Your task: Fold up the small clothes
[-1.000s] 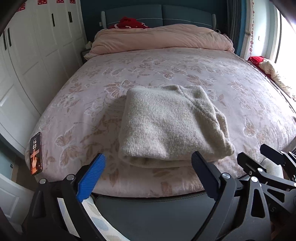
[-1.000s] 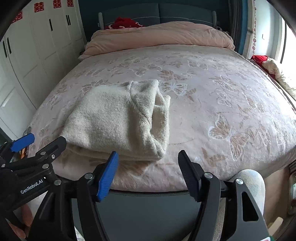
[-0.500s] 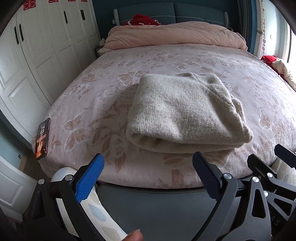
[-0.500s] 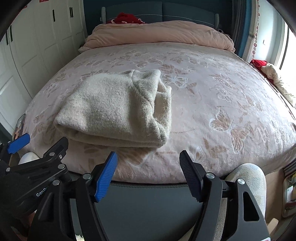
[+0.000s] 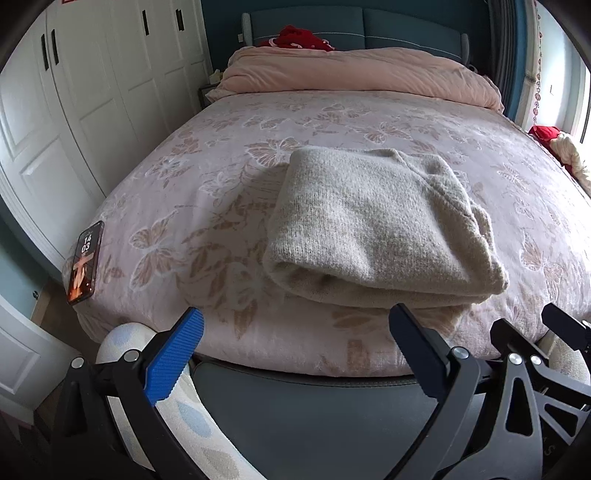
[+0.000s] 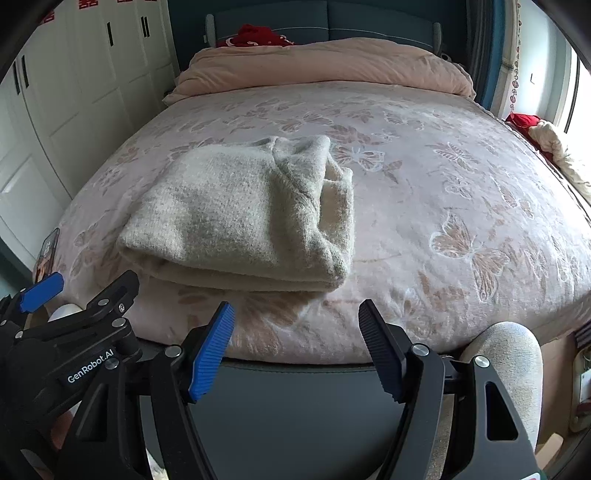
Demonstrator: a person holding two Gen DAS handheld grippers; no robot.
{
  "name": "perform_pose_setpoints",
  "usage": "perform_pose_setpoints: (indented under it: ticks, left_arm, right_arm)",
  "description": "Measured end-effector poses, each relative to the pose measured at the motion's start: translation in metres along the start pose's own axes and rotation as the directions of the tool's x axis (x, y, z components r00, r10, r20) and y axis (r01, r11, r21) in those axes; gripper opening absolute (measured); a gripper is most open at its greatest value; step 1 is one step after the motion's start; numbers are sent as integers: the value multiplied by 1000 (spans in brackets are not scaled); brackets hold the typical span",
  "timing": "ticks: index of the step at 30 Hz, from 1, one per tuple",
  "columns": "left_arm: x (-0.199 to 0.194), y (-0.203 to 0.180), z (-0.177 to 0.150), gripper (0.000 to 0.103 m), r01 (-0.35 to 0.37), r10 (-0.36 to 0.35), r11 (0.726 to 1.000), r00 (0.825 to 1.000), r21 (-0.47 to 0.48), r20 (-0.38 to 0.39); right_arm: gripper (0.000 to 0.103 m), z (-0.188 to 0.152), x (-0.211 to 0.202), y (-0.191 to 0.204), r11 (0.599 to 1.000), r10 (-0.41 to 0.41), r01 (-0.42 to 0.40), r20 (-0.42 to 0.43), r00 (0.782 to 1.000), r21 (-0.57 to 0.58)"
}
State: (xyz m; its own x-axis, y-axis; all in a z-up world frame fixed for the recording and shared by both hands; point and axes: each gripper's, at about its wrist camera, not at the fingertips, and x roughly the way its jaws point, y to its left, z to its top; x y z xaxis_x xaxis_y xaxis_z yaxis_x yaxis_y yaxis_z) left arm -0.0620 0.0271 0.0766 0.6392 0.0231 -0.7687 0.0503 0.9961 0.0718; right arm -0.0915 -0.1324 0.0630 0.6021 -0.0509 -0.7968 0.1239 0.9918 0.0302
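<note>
Both black two-finger grippers hung side by side, empty. The left gripper (image 5: pixel 295 332) had its jaws spread wide; the right gripper (image 6: pixel 295 325) gaped too, a bit narrower.

Both cameras sit low at the foot of the bed (image 5: pixel 332 122), just off its near edge, and face along it toward the headboard (image 5: pixel 369 31). The left wrist view looks out between the open jaws of the left gripper (image 5: pixel 295 332), set toward the left, so the wardrobe (image 5: pixel 92 92) fills its left side. The right wrist view looks out from the right gripper (image 6: pixel 295 343), set further right (the left gripper (image 6: pixel 85 291) shows at its lower left). Both views share the folded sweater (image 5: pixel 373 221) (image 6: pixel 240 210), close ahead, the phone (image 5: pixel 84 262) at the bed's left edge, and the pink duvet (image 6: pixel 325 66).
</note>
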Motion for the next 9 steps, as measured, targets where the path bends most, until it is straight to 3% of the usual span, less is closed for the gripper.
perform_pose_setpoints:
  ticks: [9]
  left_arm:
    - [1, 0, -2, 98, -14, 14, 1000, 1000, 1, 0]
  right_arm:
    - [68, -2, 0, 1, 1000, -2, 2, -2, 1000, -7]
